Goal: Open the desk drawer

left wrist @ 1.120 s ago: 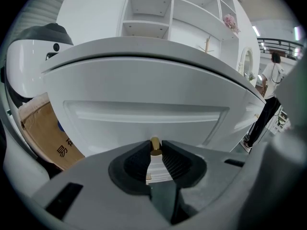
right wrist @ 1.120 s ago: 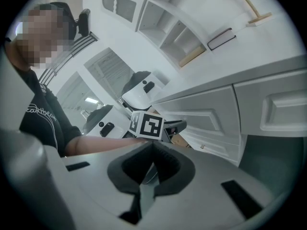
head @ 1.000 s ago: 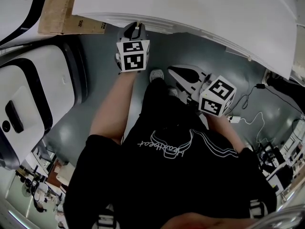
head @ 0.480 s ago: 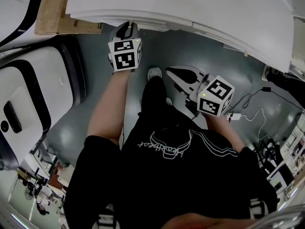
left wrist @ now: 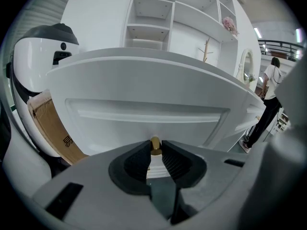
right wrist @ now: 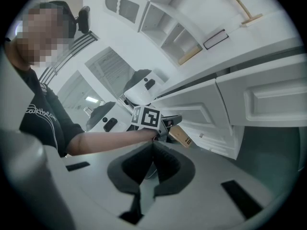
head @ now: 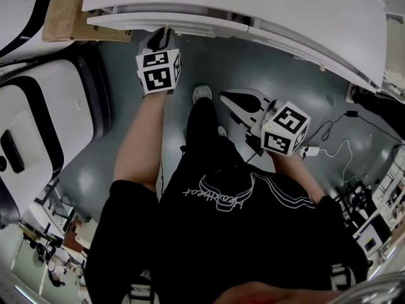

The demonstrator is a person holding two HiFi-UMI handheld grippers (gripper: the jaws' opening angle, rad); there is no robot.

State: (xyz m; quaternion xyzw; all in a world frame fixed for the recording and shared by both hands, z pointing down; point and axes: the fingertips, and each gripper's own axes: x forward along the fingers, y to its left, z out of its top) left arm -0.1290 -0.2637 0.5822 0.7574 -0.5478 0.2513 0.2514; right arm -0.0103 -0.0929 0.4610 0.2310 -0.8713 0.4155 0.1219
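The drawer (head: pixel 171 23) has been drawn further out than a second ago, its brass knob (left wrist: pixel 155 144) pinched by the left gripper (left wrist: pixel 154 153); the right gripper (right wrist: pixel 152 153) is pressed together, empty.

Saw plain white on the drawer front (left wrist: pixel 144 114), brass gold on its knob (left wrist: pixel 155 144). Found pale grey bodies and dark ribbed pads on the left gripper (left wrist: pixel 154 153) and right gripper (right wrist: pixel 153 150), black-and-white square markers on the left cube (head: pixel 158 71) and right cube (head: pixel 286 130). Noted tan on the cardboard box (left wrist: pixel 50 128), dull blue-grey on the floor (head: pixel 215 62), black with thin white line print on the shirt (head: pixel 221 233).
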